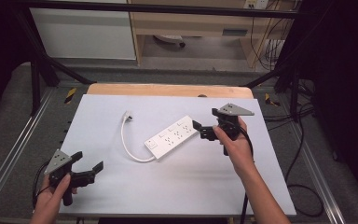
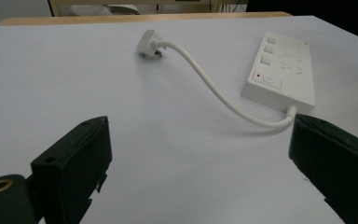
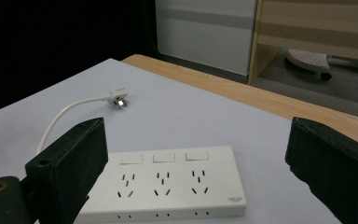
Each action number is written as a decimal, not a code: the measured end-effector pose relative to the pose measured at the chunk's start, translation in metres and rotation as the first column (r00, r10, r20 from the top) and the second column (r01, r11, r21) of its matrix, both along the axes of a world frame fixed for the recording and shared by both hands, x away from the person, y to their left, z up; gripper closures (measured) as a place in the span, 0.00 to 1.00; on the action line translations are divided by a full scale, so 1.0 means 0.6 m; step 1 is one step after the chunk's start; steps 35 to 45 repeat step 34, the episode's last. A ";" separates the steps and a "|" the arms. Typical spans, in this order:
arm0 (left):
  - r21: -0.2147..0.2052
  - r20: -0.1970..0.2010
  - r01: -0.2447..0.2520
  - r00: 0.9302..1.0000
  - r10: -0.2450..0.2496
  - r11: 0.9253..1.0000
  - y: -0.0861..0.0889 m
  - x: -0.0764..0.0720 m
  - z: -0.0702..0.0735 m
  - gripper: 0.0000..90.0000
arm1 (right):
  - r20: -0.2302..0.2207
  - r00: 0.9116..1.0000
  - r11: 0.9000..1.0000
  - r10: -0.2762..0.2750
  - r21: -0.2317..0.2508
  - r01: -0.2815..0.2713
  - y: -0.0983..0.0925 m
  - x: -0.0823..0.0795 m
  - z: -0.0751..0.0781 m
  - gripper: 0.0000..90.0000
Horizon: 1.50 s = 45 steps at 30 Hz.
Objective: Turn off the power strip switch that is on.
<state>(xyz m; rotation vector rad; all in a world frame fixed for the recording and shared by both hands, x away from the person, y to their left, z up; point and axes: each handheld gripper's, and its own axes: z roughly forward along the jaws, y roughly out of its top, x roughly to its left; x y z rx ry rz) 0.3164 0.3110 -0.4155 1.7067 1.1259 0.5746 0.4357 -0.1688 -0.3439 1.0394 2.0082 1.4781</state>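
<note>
A pale bench (image 1: 121, 186) carries a white power strip (image 1: 173, 136) at its middle. The right gripper (image 1: 200, 130), jaws spread and empty, hovers at the strip's far-right end, forearm angled in. The left gripper (image 1: 89, 164) rests near-left of it, jaws spread, empty.

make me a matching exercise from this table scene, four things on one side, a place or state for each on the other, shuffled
Things:
1. power strip
2. plug
3. left gripper
4. right gripper

Places or states:
A. open, at the table's near left corner
B. lying at the free end of the white cable
C. open, beside the strip's far end
D. flat at mid-table, sockets up

Pairs: 1-D, 2-B, 3-A, 4-C
</note>
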 end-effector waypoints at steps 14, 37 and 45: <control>-0.006 0.003 -0.007 1.000 0.007 1.000 0.002 0.000 0.000 0.06 | 0.077 0.991 0.994 -0.107 0.022 0.105 -0.104 -0.069 -0.034 0.05; -0.014 0.013 -0.003 1.000 0.003 1.000 -0.001 -0.001 0.002 0.06 | -0.126 0.973 0.977 -0.195 -0.106 0.182 -0.161 -0.110 -0.175 0.03; -0.014 0.013 -0.003 1.000 0.003 1.000 -0.001 -0.001 0.002 0.06 | -0.126 0.973 0.977 -0.195 -0.106 0.182 -0.161 -0.110 -0.175 0.03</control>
